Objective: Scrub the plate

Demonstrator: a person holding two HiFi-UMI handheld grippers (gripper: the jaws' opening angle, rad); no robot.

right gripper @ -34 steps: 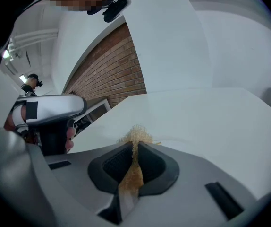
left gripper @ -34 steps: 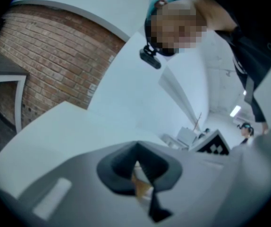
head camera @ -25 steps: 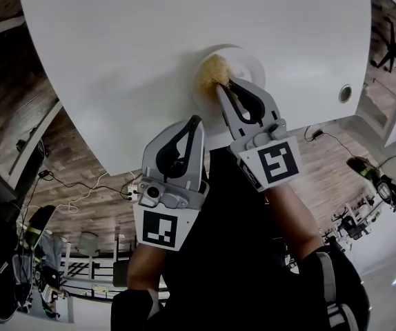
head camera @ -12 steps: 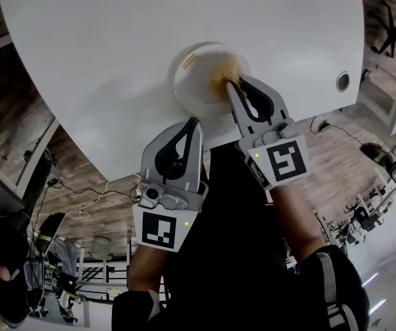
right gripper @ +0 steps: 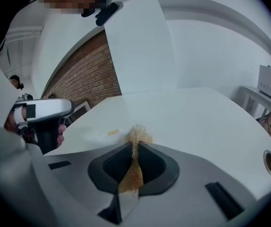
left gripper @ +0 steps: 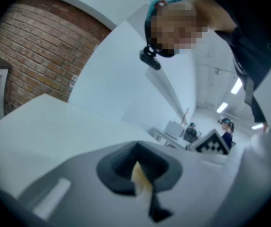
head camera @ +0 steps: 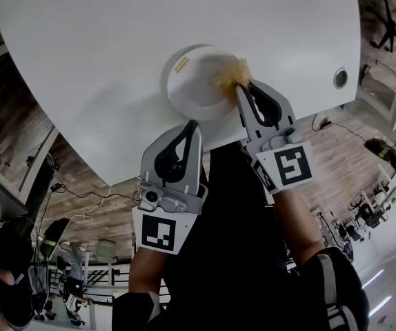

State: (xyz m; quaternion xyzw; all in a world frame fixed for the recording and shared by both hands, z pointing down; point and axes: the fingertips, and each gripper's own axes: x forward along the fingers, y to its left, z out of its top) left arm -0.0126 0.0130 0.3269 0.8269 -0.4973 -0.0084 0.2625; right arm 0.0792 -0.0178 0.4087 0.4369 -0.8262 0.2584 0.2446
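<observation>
The scrubbing is under way, and the stroke has just crossed the dish. A second ago the golden scrubber sat on the left part of the white plate; now it is pressed against the right part, so the pad has swept from left to right over the middle. The right gripper does the work. Its jaws are clamped tight on the pad, with the frayed tuft sticking out beyond the tips onto the plate, which the right gripper view shows plainly. The plate lies on the white table, near its near edge. From where I stand it looks to have crept a little to the left, farther from the round grommet in the tabletop, though the head camera has moved too, so I would not swear to it. That would make sense, since nothing pins the plate. The left gripper hangs just off the near edge of the table, apart from the plate. Its jaws are together, with only a pale sliver in the seam that I cannot name. A small yellow mark shows on the far left of the plate, well away from the pad, so I judge more passes are needed there.
</observation>
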